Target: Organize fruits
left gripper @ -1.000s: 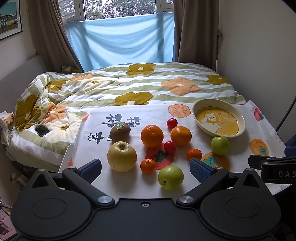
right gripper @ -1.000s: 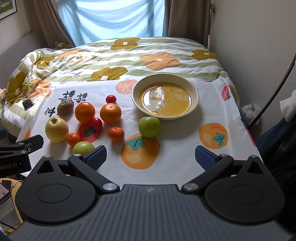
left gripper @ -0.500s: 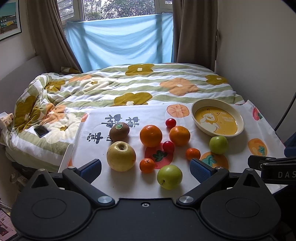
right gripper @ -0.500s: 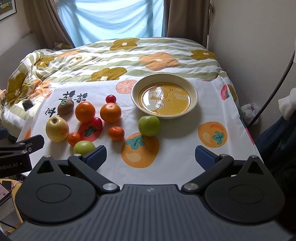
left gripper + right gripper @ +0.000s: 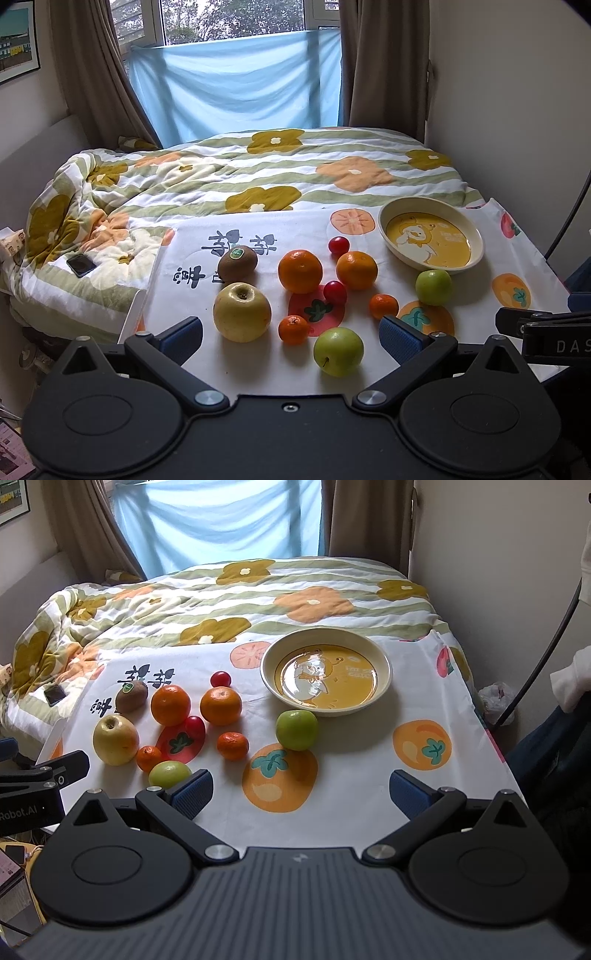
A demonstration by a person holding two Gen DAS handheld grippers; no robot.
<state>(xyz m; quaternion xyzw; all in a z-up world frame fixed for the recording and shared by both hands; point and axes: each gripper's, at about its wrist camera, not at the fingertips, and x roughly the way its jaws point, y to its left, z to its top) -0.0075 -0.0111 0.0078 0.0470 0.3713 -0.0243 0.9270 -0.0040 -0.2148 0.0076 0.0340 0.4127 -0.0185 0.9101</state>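
left tongs (image 5: 291, 334): released, jaws wide, nothing between them; held low at the near edge of the table (image 5: 517, 258)
yellow apple (image 5: 242, 312): far left of the fruit cluster, just ahead of the left tongs' left pad; kiwi (image 5: 237, 259) right behind it
oranges: two big ones (image 5: 300, 271) (image 5: 357, 270) mid-cluster, side by side; cherry tomatoes (image 5: 338, 244) (image 5: 334, 291) behind and between them
mandarins: two small (image 5: 293, 329) (image 5: 384, 306); nearer one just beside the near green apple (image 5: 338, 351)
near green apple: sits almost dead centre between the left jaws, closest fruit to them; round, no long axis to line up
far green apple (image 5: 297, 730): just in front of bowl (image 5: 325, 674), straight ahead and slightly left of the right tongs (image 5: 300, 794)
bowl: holds no fruit, right rear of the cloth; all fruit lies left of it
right tongs: released, wide, holding nothing
step guess: nothing sorted yet; left side nearer the near green apple, right side nearer the far one and the bowl
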